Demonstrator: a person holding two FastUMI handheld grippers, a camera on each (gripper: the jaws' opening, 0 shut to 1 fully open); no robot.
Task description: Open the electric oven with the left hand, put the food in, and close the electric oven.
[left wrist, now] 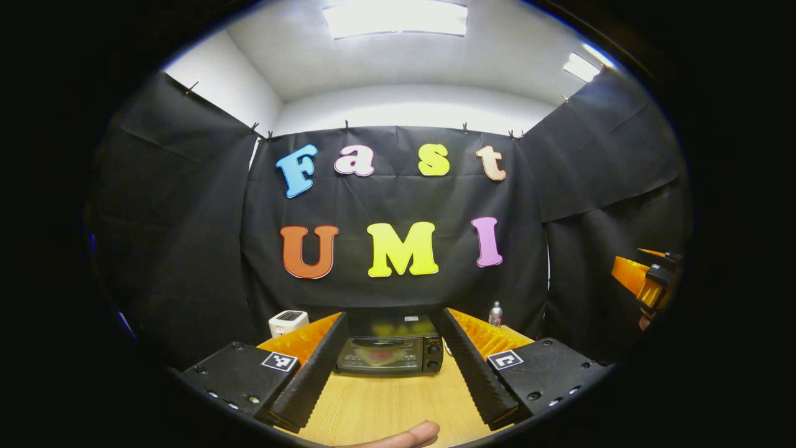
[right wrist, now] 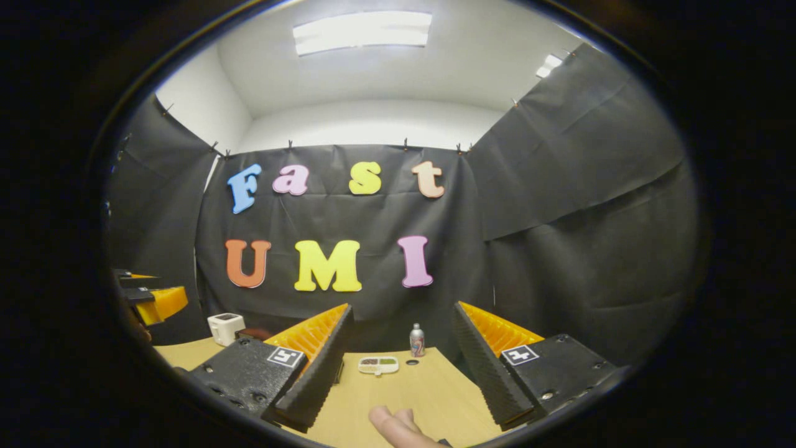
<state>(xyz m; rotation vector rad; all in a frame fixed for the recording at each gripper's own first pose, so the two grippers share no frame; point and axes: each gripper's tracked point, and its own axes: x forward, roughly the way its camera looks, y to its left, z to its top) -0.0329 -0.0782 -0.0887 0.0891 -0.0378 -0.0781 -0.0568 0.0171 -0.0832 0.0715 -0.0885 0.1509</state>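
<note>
Left gripper point(left wrist: 393, 373): fingers spread wide, empty, above the wooden table point(left wrist: 385, 407).
Oven point(left wrist: 390, 353): straight ahead between those fingers, door shut.
Right gripper point(right wrist: 398, 376): agape, empty.
Food tray point(right wrist: 378, 364): on the table beside a small bottle point(right wrist: 416, 340).

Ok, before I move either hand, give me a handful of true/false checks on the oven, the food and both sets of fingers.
1. The electric oven has its door shut. True.
2. The left gripper is clamped on the oven handle. False: its fingers stand open, apart from the oven, with bare table between.
3. The food tray lies on the table ahead of the right gripper. True.
4. The right gripper holds the food tray. False: its fingers are open and the tray lies farther off.
5. A small bottle stands upright behind the tray. True.
6. The white toaster sits on top of the oven. False: it stands on the table to the oven's left.
</note>
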